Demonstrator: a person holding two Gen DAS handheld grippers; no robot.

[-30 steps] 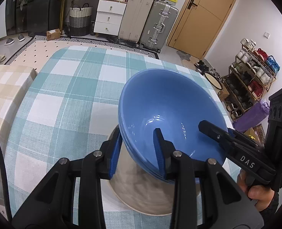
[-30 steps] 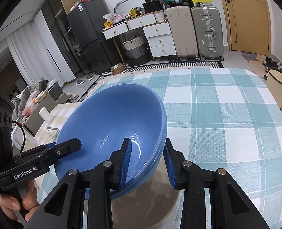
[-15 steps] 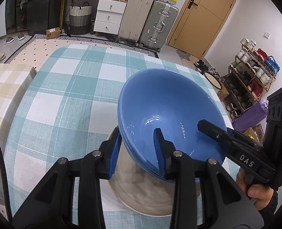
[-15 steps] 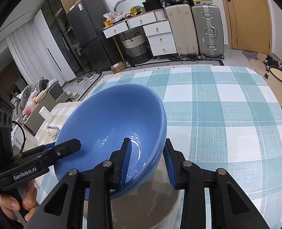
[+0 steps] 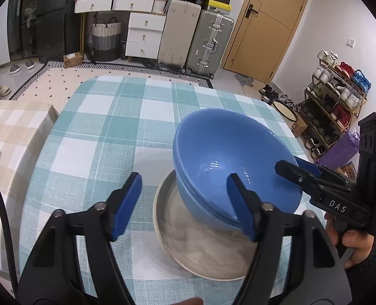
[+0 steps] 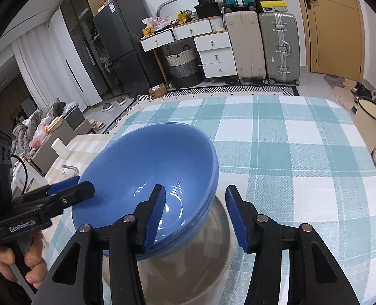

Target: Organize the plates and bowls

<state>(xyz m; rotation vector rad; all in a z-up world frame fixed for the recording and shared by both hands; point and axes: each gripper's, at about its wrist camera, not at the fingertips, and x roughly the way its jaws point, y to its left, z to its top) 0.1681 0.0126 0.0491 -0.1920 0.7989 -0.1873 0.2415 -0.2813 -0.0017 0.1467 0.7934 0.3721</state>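
Both grippers have let go of the blue bowls' rim since a second ago. Left gripper (image 5: 183, 193) is opening, its pads clear of the near rim with one finger inside the stack. Right gripper (image 6: 195, 213) is opening too, straddling the rim without pressing. Nested blue bowls (image 5: 228, 157) sit tilted on a beige plate (image 5: 177, 244) on the checked worktop (image 5: 106, 127).

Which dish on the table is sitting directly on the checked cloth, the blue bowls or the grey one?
The grey plate; it lies flat on the cloth, while the stacked blue bowls rest inside it.
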